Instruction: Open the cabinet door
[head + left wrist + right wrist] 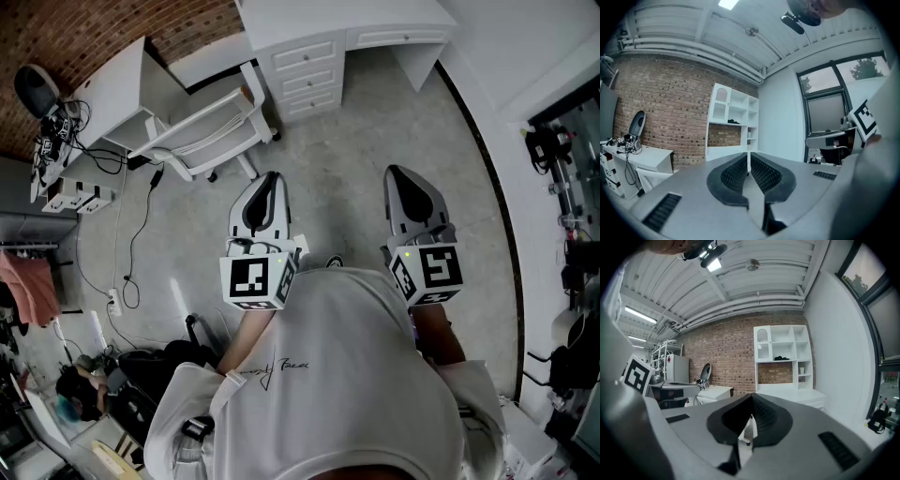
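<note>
The cabinet (783, 357) stands against the brick wall (726, 357) at the far side of the room, well apart from both grippers. It is a tall white unit of open square compartments set on a white base with drawers (305, 67). Most compartments are bare shelves. One in the middle row holds something dark (781, 358) that I cannot make out from here. The top left compartment is the only one closed off. Its door (761, 339) is a flat white panel with an arched, slatted inset, and it sits flush with the frame, shut. The left gripper view shows the same panel (721, 96) at the unit's upper left corner.

The person stands in the middle of the pale floor (347, 159) with both tools held out in front, side by side and roughly level. The left gripper (270, 180) has its jaws clenched, with the ribbed pads meeting at the tips and nothing between them. The right gripper (401, 173) is clamped tight as well and holds nothing. A white chair (211, 131) stands between the person and the drawers, just left of the base.
</note>
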The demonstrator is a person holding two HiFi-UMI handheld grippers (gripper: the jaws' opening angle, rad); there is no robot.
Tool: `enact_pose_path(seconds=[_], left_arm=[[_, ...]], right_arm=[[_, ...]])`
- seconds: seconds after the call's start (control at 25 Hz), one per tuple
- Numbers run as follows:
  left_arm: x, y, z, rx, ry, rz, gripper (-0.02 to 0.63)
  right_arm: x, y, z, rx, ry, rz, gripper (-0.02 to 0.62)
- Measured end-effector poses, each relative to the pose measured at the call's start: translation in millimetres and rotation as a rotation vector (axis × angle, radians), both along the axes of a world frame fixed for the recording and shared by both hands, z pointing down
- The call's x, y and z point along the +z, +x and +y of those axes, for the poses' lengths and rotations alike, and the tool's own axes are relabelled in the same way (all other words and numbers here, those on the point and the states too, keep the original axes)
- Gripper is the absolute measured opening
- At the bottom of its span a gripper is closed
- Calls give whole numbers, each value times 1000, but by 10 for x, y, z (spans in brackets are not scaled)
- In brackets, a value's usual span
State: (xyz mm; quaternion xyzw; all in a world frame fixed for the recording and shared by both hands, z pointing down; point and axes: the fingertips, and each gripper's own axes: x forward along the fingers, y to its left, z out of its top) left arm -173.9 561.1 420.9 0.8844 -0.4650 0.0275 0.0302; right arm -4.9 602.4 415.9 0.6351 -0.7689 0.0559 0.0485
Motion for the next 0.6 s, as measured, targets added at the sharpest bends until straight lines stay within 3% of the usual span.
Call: enact_pose_path(seconds=[0.32, 0.52, 0.6], left_arm=[[36, 49, -92, 9, 8, -4, 18], [20, -20, -87, -19, 7, 15, 17], [25, -16, -41, -14, 3, 27, 17]], right_arm=[[10, 83, 31, 41, 15, 7, 23], [72, 191, 57, 58, -3, -99, 25], [106, 224, 69, 58, -23, -60, 25]])
